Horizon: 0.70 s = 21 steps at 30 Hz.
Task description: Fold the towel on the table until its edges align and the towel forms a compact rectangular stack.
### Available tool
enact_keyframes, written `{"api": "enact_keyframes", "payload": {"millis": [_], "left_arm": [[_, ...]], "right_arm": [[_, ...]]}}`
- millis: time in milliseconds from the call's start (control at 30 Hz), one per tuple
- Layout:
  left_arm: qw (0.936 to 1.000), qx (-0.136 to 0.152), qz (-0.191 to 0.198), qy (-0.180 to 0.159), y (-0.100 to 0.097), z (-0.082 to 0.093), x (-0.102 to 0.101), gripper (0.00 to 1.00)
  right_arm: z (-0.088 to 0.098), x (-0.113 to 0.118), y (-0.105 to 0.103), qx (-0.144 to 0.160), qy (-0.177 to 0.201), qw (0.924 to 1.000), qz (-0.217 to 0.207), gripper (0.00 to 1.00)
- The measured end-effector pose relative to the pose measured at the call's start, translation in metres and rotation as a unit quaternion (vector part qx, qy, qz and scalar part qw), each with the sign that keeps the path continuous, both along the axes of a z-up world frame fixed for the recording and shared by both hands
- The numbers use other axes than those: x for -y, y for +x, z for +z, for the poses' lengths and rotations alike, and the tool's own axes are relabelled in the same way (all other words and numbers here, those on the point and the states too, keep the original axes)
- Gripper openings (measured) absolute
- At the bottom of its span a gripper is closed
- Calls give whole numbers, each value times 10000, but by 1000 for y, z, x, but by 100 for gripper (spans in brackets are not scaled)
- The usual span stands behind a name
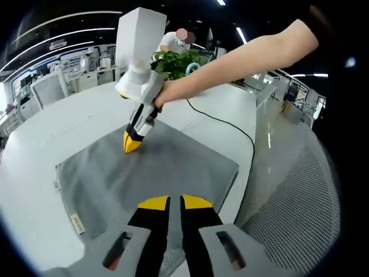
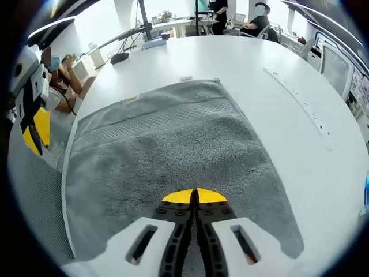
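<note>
The white tabletop point(image 2: 271, 52) curves wide and carries a grey towel point(image 2: 173, 144), which lies spread flat near the tabletop's edge, with a woven band running across it and a small label at one border. In the left gripper view the same towel point(image 1: 155, 173) lies as a broad sheet with a pale tag point(image 1: 77, 223) at its left edge, and beside the tabletop point(image 1: 69, 121) runs a perforated grey floor mat point(image 1: 294, 208). A black cable point(image 1: 230, 124) trails over the tabletop past the towel's far corner. Beyond it stands a leafy green plant point(image 1: 176, 62), and a person in white sits behind that. The right gripper point(image 1: 132, 142), held by a bare arm point(image 1: 242, 57), reaches down onto the far part of the towel, its yellow-tipped fingers pressed together and touching the cloth. In its own view the right gripper point(image 2: 195, 196) has its fingers closed against each other just over the towel's near part; whether cloth is pinched between them cannot be told. The left gripper point(image 1: 174, 202) hovers over the towel's near edge, its fingers slightly spread with a narrow gap between the yellow tips, and it also appears at the left of the right gripper view point(image 2: 36, 133), off the tabletop's edge. No containers stand on the tabletop; a dark object point(image 2: 119, 57) lies far off.
</note>
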<state>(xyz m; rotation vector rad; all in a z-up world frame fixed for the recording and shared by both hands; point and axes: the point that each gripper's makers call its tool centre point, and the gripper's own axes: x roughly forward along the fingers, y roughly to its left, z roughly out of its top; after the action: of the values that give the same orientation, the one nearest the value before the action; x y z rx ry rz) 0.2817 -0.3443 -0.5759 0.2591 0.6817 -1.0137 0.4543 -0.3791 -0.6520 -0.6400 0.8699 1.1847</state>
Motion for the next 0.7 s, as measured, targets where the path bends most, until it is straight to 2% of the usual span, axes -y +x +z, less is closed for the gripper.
{"api": "enact_keyframes", "payload": {"millis": [100, 167, 233, 267, 333, 433, 467, 500, 567, 600, 700], "left_arm": [[9999, -111, -53, -53, 0, -11, 17, 1], [9997, -250, -57, -39, -2, -23, 29, 1], [9991, -341, -128, 198, -4, -39, 37, 1], [9988, -351, -149, 299, -4, -44, 41, 1], [9986, -240, -218, 427, -2, -54, 51, 1], [9980, -104, -300, 541, 0, -64, 65, 1], [9972, -107, -343, 657, -1, -68, 67, 1], [9932, -39, -547, 1026, -3, -76, 65, 1], [9859, 191, -892, 1401, -7, -85, 65, 1], [9851, 467, -976, 1336, -5, -82, 69, 1], [9832, 467, -1001, 1455, -9, -81, 64, 1]], "right_arm": [[3, 17, 12, 272, -167, 9994, -149, 0], [4, 34, 27, 482, -225, 9968, -598, 0], [2, 49, 34, 491, -197, 9934, -1021, 0], [2, 56, 35, 519, -250, 9923, -1101, 0], [-1, 70, 38, 662, -429, 9908, -1097, 0], [-10, 78, 29, 439, -472, 9921, -1081, 0], [-12, 79, 26, 487, -440, 9927, -1015, 0], [-9, 76, 28, 642, -327, 9932, -910, 0], [-10, 77, 26, 592, -350, 9925, -1014, 0], [-10, 76, 25, 599, -357, 9923, -1023, 0], [-11, 75, 25, 757, -464, 9921, -884, 0]]}}
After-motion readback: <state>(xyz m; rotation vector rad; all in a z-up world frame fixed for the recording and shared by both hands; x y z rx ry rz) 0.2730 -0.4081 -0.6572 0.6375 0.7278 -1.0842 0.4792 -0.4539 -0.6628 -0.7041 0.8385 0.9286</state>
